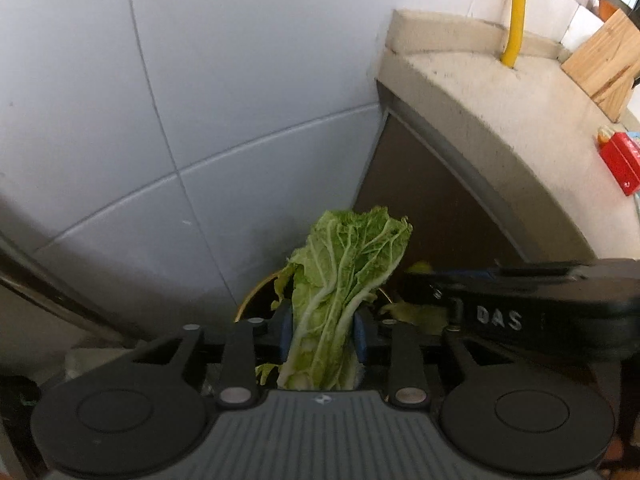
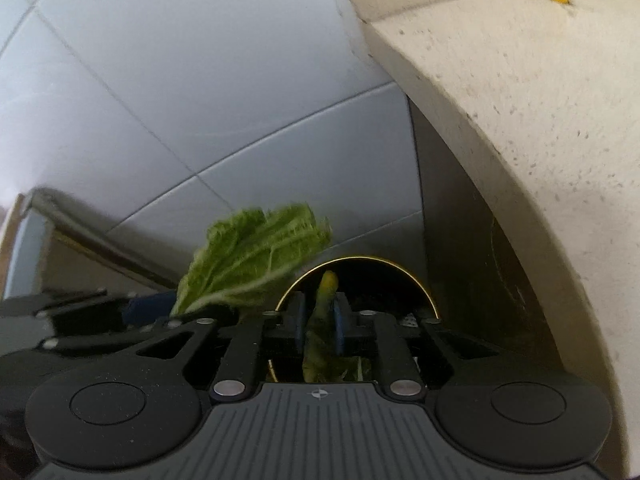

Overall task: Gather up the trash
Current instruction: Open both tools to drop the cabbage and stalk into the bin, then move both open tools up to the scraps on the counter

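Note:
My left gripper (image 1: 323,330) is shut on a large green cabbage leaf (image 1: 340,276) that stands up between its blue pads. It also shows in the right wrist view (image 2: 248,268), left of my right gripper. My right gripper (image 2: 319,326) is shut on a wilted yellow-green leaf scrap (image 2: 322,320). Both are held over a dark bin with a gold rim (image 2: 360,259) on the floor, beside the counter. In the left wrist view the bin rim (image 1: 256,292) peeks out behind the leaf, and my right gripper's body (image 1: 520,312) crosses at the right.
A pale stone counter (image 1: 500,128) juts out on the right, with a yellow hose (image 1: 518,12), a wooden knife block (image 1: 604,64) and a red box (image 1: 620,164) on it. A grey tiled wall (image 1: 180,100) is behind. A metal rail (image 2: 100,236) runs at the left.

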A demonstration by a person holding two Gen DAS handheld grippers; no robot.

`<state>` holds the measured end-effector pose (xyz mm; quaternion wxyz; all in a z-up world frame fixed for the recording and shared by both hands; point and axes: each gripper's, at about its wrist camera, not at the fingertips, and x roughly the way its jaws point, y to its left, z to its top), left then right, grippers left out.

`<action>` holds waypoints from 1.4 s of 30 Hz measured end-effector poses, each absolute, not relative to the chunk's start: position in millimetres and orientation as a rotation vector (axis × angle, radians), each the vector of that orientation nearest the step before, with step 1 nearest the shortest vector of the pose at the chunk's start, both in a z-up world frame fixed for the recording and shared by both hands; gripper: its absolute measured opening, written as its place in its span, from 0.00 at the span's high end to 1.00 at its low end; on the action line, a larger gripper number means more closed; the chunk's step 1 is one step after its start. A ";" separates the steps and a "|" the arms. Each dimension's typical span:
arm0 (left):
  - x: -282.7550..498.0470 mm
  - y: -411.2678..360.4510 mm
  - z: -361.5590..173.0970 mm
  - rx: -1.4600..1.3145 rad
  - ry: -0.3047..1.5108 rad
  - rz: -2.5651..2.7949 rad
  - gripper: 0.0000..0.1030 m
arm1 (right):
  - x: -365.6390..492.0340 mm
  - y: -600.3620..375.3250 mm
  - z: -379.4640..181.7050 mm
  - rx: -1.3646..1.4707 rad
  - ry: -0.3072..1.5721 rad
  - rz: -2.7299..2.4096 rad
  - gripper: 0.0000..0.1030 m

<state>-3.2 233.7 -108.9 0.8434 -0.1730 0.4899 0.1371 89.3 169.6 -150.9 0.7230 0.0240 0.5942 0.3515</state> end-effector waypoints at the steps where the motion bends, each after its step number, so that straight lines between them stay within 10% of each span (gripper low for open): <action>1: -1.6 235.1 -110.1 -0.376 1.039 0.286 0.73 | 90.3 170.2 -153.5 0.057 1.318 0.774 0.77; 16: -6.2 243.4 -102.4 -0.425 0.987 0.299 0.59 | 84.7 149.4 -142.4 0.134 1.326 0.728 0.63; 32: -11.8 231.2 -78.8 -0.304 0.871 0.332 0.46 | 46.7 86.2 -75.0 0.192 1.184 0.669 0.21; 42: -14.2 209.9 -67.1 -0.208 0.805 0.255 0.31 | 18.6 48.5 -48.2 0.170 1.068 0.598 0.17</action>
